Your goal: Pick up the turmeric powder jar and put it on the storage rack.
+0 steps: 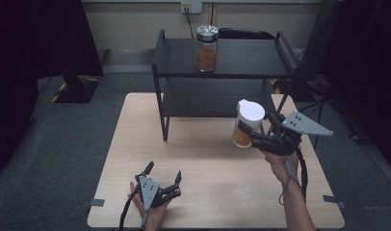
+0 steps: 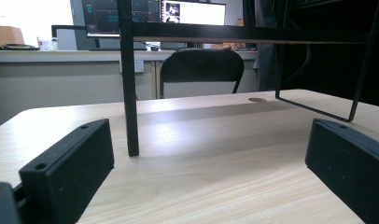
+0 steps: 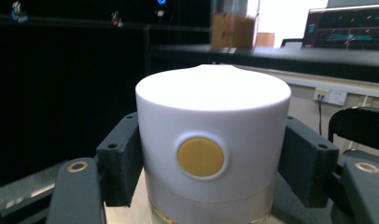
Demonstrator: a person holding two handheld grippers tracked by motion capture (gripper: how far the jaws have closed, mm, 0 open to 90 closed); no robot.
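A clear jar with a white lid (image 1: 247, 123) and orange-brown contents hangs above the table's right half, tilted a little. My right gripper (image 1: 261, 137) is shut on it, its black pads (image 3: 120, 158) pressing both sides of the white lid (image 3: 213, 140), which has a round yellow spot on its front. A second jar with a silver lid (image 1: 206, 48) and brown contents stands upright on the top level of the black shelf rack (image 1: 241, 65). My left gripper (image 1: 163, 174) rests open near the table's front edge, with bare wood between its pads (image 2: 66, 170).
The black rack stands on the far half of the wooden table (image 1: 136, 144); its front left leg (image 2: 128, 93) rises straight ahead of the left gripper. A black chair (image 2: 201, 67) and desks with monitors lie beyond. Dark stands flank the table.
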